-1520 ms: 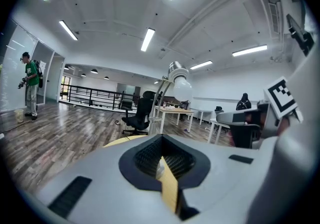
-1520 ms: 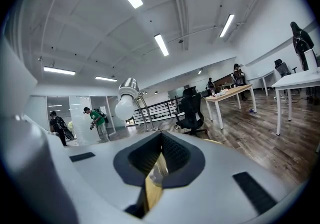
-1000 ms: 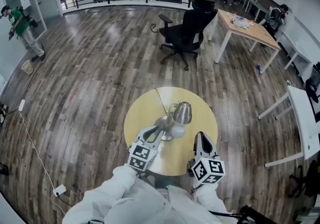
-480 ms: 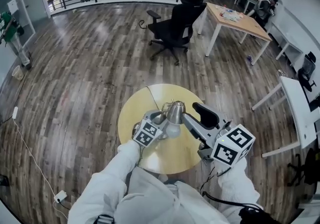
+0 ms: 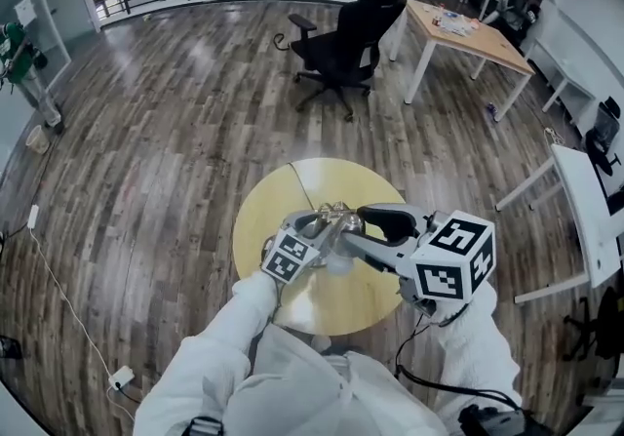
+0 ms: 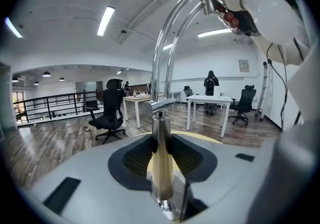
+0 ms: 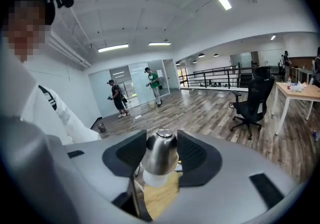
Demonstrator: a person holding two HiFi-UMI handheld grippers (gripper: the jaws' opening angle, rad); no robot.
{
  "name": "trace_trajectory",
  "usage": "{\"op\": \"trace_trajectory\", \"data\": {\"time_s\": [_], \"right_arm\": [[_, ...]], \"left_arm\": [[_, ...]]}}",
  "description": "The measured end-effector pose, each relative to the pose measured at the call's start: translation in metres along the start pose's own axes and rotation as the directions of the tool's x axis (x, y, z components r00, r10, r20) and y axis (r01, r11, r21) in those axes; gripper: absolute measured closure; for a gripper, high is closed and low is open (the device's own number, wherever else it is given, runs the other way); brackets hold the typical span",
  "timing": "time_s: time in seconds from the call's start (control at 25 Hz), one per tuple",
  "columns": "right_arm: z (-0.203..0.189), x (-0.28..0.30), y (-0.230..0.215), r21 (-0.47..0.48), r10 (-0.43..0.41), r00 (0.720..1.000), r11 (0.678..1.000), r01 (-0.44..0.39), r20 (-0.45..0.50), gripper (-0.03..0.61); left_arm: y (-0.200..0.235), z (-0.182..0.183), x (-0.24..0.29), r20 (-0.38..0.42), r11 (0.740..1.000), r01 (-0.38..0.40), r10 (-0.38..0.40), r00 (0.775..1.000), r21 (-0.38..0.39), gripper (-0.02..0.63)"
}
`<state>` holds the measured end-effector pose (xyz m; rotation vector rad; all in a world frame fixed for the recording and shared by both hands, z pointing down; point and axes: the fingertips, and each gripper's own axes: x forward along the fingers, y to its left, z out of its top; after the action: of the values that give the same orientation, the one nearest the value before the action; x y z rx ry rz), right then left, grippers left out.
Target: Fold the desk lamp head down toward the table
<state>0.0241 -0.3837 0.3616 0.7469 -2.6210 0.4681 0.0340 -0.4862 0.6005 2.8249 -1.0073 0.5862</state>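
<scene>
A chrome desk lamp point(image 5: 336, 216) stands on the round yellow table point(image 5: 278, 215). In the left gripper view its upright post point(image 6: 161, 168) runs between the pads, and the arched arm point(image 6: 167, 47) rises to the head and white bulb point(image 6: 270, 7) at top right. My left gripper point(image 6: 161, 155) is closing on the post, its pads touching both sides. In the right gripper view the steel lamp head point(image 7: 160, 154) with its bulb point(image 7: 156, 180) sits between the wide jaws of my right gripper point(image 7: 160, 152). In the head view the right gripper point(image 5: 363, 229) reaches in from the right and the left gripper point(image 5: 310, 227) from the left.
A thin cable point(image 5: 300, 185) crosses the tabletop. Beyond it on the wood floor stand a black office chair point(image 5: 341, 34) and a wooden desk point(image 5: 468, 34); a white desk point(image 5: 585, 219) is at the right. A person point(image 5: 21, 54) stands far left by the railing.
My right gripper rose from the table's front edge, opened and came round the lamp head. My left gripper moved forward and its jaws went round the post.
</scene>
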Motion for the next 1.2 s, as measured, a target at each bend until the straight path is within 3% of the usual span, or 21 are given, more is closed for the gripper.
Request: {"op": "trace_trajectory", "data": {"time_s": [0.16, 0.4, 0.68, 0.88, 1.04, 1.2], "right_arm": [[-0.041, -0.002, 0.020, -0.033, -0.023, 1.000, 0.999, 0.023, 0.006, 0.379], [-0.101, 0.001, 0.035, -0.046, -0.103, 0.988, 0.993, 0.109, 0.111, 0.377], [-0.162, 0.019, 0.043, -0.119, -0.214, 0.973, 0.968, 0.223, 0.081, 0.377], [-0.213, 0.046, 0.030, -0.157, -0.298, 0.953, 0.940, 0.302, 0.049, 0.376], [-0.239, 0.065, 0.017, -0.181, -0.335, 0.933, 0.917, 0.355, 0.133, 0.373], [-0.255, 0.081, 0.006, -0.203, -0.356, 0.922, 0.902, 0.381, 0.152, 0.371]], "left_arm": [[0.002, 0.000, 0.001, -0.002, 1.000, 0.012, -0.012, 1.000, -0.009, 0.497], [0.003, -0.001, 0.003, -0.019, 1.000, 0.014, -0.014, 1.000, -0.008, 0.497], [0.003, -0.003, 0.001, -0.025, 1.000, 0.011, -0.012, 1.000, -0.016, 0.497], [0.000, -0.001, 0.003, -0.039, 0.999, 0.032, -0.033, 0.999, -0.019, 0.499], [-0.001, -0.001, 0.005, -0.037, 0.999, 0.043, -0.044, 0.998, -0.028, 0.499], [0.000, 0.004, 0.004, -0.023, 0.999, 0.042, -0.043, 0.999, -0.033, 0.499]]}}
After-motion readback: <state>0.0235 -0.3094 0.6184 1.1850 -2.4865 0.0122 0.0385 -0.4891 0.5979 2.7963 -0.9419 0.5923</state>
